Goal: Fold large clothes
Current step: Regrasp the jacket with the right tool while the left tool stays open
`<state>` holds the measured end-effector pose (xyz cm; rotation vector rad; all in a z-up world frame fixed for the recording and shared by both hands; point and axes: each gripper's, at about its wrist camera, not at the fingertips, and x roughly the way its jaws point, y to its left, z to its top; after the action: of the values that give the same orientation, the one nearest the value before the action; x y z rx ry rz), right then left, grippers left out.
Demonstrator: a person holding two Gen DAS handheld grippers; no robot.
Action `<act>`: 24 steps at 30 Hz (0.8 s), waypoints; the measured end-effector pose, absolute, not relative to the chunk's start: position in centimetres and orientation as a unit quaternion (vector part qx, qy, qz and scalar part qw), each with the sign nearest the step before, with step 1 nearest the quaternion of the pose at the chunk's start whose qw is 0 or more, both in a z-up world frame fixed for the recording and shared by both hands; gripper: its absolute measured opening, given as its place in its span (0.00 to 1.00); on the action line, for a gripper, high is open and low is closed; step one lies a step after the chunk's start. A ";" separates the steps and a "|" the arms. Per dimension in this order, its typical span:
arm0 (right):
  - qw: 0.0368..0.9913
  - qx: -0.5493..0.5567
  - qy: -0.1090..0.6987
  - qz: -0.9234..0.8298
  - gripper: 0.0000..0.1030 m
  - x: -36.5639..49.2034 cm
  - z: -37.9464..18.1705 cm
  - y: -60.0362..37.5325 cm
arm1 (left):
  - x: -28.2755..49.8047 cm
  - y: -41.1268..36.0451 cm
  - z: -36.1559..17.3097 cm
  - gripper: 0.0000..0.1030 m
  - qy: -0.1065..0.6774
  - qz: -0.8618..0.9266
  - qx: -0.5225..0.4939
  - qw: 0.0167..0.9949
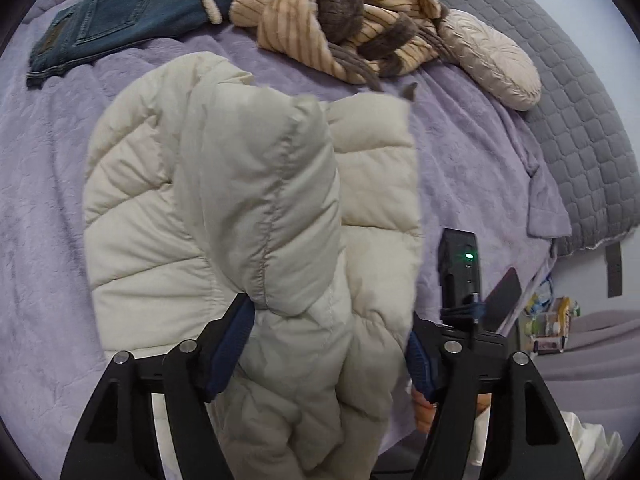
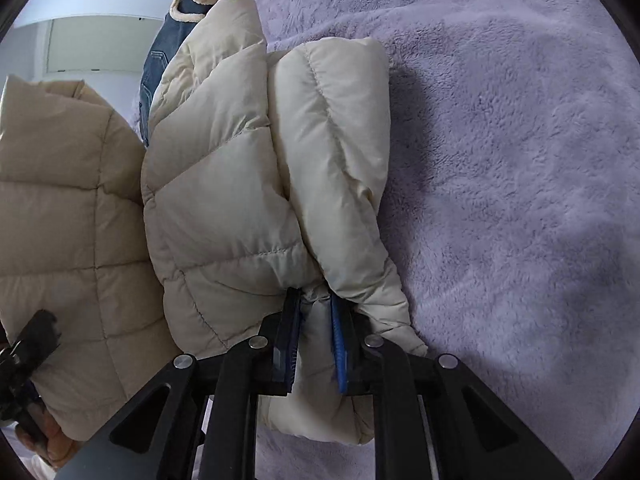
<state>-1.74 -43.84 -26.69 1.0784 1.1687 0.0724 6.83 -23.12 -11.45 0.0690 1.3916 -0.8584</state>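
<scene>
right gripper point(image 2: 316, 344) jaws are clamped on a fold of the cream puffer jacket point(image 2: 248, 184) lying on the purple blanket point(image 2: 500, 200), while left gripper point(image 1: 328, 344) jaws stand apart around it, near jeans point(image 1: 116, 24).

Right tongs point(image 2: 316, 336) pinch cream puffer jacket point(image 2: 240, 184).

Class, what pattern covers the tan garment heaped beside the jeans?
Thin dark stripes on the tan corduroy garment; left wrist view shows it best.

Black tongs point(image 2: 314, 332), blue pads point(image 2: 339, 356) (ribbed), silver screws
</scene>
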 end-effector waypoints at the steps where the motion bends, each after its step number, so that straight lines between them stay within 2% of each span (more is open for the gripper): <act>1: 0.699 0.485 0.525 0.037 0.16 -1.6 -26.8 -44.1 | 6.4 -23.7 -11.7 0.74 0.621 -0.395 0.030 0.676; 2: 0.698 0.486 0.524 0.040 0.16 -1.5 -27.0 -44.3 | 6.0 -24.2 -11.9 0.80 0.620 -0.406 0.031 0.671; 3: 0.697 0.489 0.524 0.042 0.16 -1.3 -27.1 -44.5 | 5.7 -24.7 -12.0 0.81 0.618 -0.417 0.030 0.666; 8: 0.687 0.505 0.519 0.057 0.16 -1.3 -27.7 -45.8 | 4.4 -26.6 -12.7 0.81 0.612 -0.438 0.053 0.656; 12: 0.689 0.518 0.504 0.050 0.17 -2.6 -26.1 -49.1 | 3.1 -27.3 -13.0 0.81 0.597 -0.437 0.095 0.666; 13: 0.695 0.519 0.496 0.044 0.20 -3.0 -25.5 -50.1 | 2.8 -27.6 -13.1 0.81 0.590 -0.437 0.108 0.670; 16: 0.717 0.517 0.466 0.026 0.46 -4.2 -22.8 -53.1 | 1.7 -28.0 -13.4 0.81 0.572 -0.440 0.147 0.676; 20: 0.743 0.513 0.425 0.062 0.46 -3.7 -19.0 -55.7 | 0.9 -28.3 -13.6 0.81 0.559 -0.442 0.174 0.680; 24: 0.744 0.490 0.444 0.095 0.46 -1.2 -17.4 -55.2 | 1.0 -28.0 -13.5 0.81 0.560 -0.441 0.171 0.681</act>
<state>-1.18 -55.21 -17.43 1.0742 0.9736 0.2071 1.04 -28.04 -13.50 0.3840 1.2560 -0.9891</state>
